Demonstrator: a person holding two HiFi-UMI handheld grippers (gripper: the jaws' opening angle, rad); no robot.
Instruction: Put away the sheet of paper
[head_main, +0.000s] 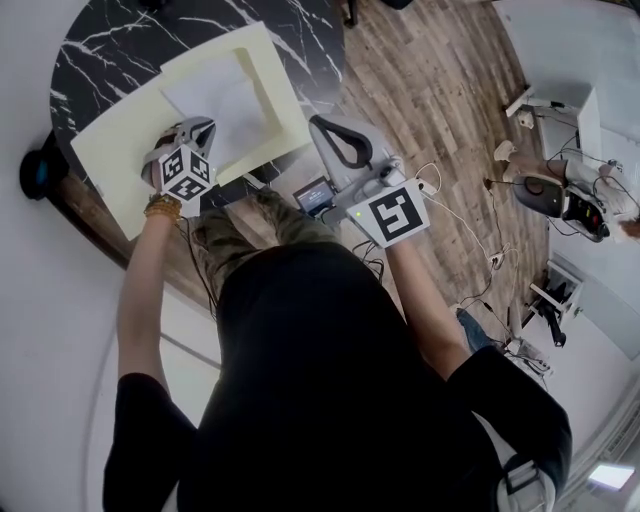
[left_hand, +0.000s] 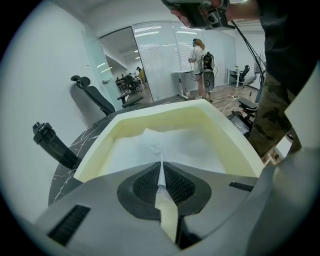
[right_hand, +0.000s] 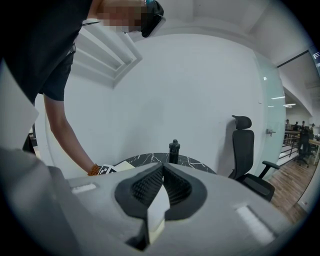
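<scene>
A white sheet of paper (head_main: 225, 105) lies in an open cream folder (head_main: 120, 150) on the round black marble table (head_main: 110, 50). My left gripper (head_main: 203, 127) rests at the sheet's near edge, shut on it. In the left gripper view the paper (left_hand: 165, 145) rises in a pinched fold into the closed left gripper (left_hand: 161, 172), with the folder's raised rim (left_hand: 220, 125) around it. My right gripper (head_main: 335, 140) hovers off the table's right edge over the floor, shut with nothing in it. The right gripper view shows the right gripper (right_hand: 162, 172) with its pads pressed together.
A black bottle (left_hand: 52, 142) stands at the table's left edge. An office chair (right_hand: 245, 145) sits beyond the table. Cables and equipment (head_main: 560, 195) lie on the wooden floor at the right. A person (left_hand: 202, 65) stands far off by a desk.
</scene>
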